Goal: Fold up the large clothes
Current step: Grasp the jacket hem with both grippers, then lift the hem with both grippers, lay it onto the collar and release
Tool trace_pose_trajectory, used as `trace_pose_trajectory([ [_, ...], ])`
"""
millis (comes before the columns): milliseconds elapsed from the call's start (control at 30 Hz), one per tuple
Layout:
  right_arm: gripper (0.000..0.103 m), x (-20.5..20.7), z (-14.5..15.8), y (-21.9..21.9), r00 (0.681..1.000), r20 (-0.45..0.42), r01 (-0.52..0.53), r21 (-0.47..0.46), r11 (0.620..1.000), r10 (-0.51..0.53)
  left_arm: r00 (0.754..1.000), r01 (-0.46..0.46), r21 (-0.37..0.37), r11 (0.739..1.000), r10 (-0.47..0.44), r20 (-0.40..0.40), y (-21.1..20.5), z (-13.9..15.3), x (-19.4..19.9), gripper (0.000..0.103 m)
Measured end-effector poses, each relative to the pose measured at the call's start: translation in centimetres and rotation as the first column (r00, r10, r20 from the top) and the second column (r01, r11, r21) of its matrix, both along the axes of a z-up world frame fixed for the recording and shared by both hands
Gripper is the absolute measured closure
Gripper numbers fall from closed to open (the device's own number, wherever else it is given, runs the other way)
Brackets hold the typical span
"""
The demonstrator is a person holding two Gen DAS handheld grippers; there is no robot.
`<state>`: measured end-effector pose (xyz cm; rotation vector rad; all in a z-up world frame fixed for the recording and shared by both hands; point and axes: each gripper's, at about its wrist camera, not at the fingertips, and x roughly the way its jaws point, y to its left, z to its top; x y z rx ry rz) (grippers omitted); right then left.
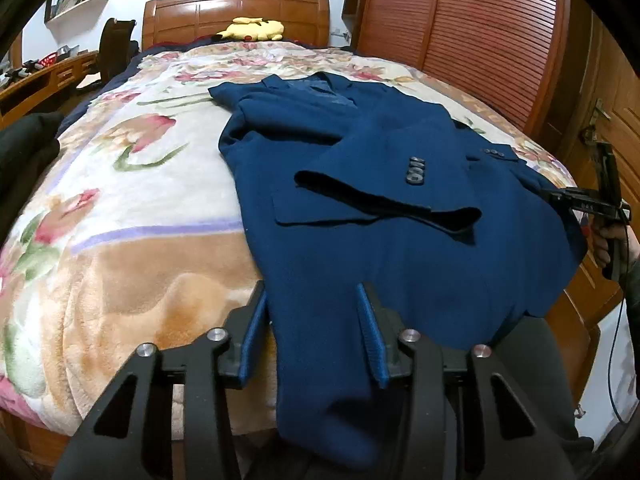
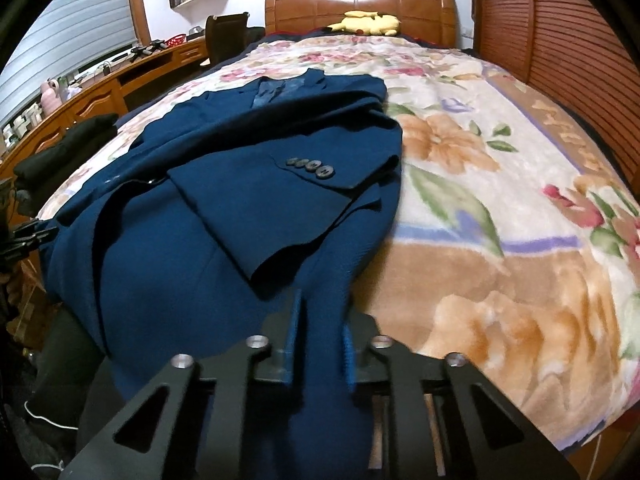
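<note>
Left wrist view: the blue jacket (image 1: 400, 200) lies on the floral blanket (image 1: 120, 200), sleeves folded across its front. The left gripper (image 1: 312, 300) straddles the hem, pads apart, not yet pinching.

Right wrist view: the right gripper (image 2: 320, 320) is clamped on the jacket's hem (image 2: 320, 360) at the bed's near edge

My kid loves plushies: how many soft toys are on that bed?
1: a yellow plush toy lies against the headboard, far beyond the blue jacket. Others may be hidden.
</note>
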<state>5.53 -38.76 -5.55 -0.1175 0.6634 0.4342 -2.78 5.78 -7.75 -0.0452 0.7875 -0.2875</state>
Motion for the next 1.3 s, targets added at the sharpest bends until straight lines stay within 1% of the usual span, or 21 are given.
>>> trace_pose_trajectory([
  [33,0.094,-0.1,0.1,0.0,1.000,0.006,0.000,0.009,1.000,0.000,1.000,-0.002,0.004,1.000,0.002,0.002,-0.1,0.3,0.0,0.092],
  [67,0.096,-0.2,0.3,0.1,1.000,0.018,0.000,0.017,1.000,0.000,1.000,-0.001,0.004,1.000,0.001,0.007,-0.1,0.7,-0.1,0.095],
  [133,0.096,-0.6,0.8,0.3,0.999,0.051,-0.002,0.027,1.000,0.001,0.999,-0.004,0.006,1.000,0.004,0.039,-0.3,1.9,-0.4,0.096],
  [167,0.097,-0.8,1.1,0.4,0.998,0.065,-0.004,0.032,0.999,0.002,0.998,-0.009,0.009,1.000,0.008,0.064,-0.4,2.7,-0.7,0.097],
  [233,0.097,-1.3,2.0,0.7,0.996,0.093,-0.009,0.042,0.999,0.005,0.992,-0.017,-0.008,1.000,0.018,0.123,-0.5,4.8,-1.4,0.097],
  [333,0.097,-2.5,3.9,1.0,0.988,0.152,-0.019,0.072,0.997,0.008,0.981,-0.016,-0.032,0.999,0.022,0.194,-0.5,7.9,-2.2,0.097],
  [400,0.097,-3.6,5.3,1.1,0.981,0.193,-0.031,0.099,0.995,0.012,0.971,-0.011,-0.033,0.999,0.019,0.239,-0.8,9.9,-2.8,0.097],
  [533,0.098,-5.5,7.7,1.2,0.966,0.258,-0.058,0.131,0.990,0.022,0.956,0.004,-0.027,1.000,0.004,0.295,-1.2,12.6,-3.9,0.097],
  [867,0.098,-11.1,11.1,0.2,0.924,0.376,-0.133,0.156,0.979,0.065,0.925,0.028,-0.014,1.000,-0.021,0.379,-1.0,18.6,-5.1,0.097],
  [933,0.098,-12.2,12.0,-0.3,0.914,0.399,-0.143,0.155,0.977,0.070,0.914,0.036,-0.005,0.999,-0.031,0.404,-1.4,20.4,-6.0,0.097],
  [1100,0.098,-14.6,13.4,-1.6,0.889,0.454,-0.152,0.159,0.975,0.064,0.888,0.055,0.017,0.998,-0.056,0.457,-1.8,23.8,-7.3,0.097],
  [1233,0.098,-16.4,14.7,-2.9,0.867,0.495,-0.158,0.165,0.973,0.057,0.870,0.046,0.029,0.999,-0.054,0.490,-1.9,25.4,-8.0,0.097],
  [1300,0.098,-16.7,15.2,-3.4,0.855,0.517,-0.153,0.169,0.974,0.044,0.873,0.036,0.023,0.999,-0.043,0.486,-1.8,25.5,-7.2,0.097],
])
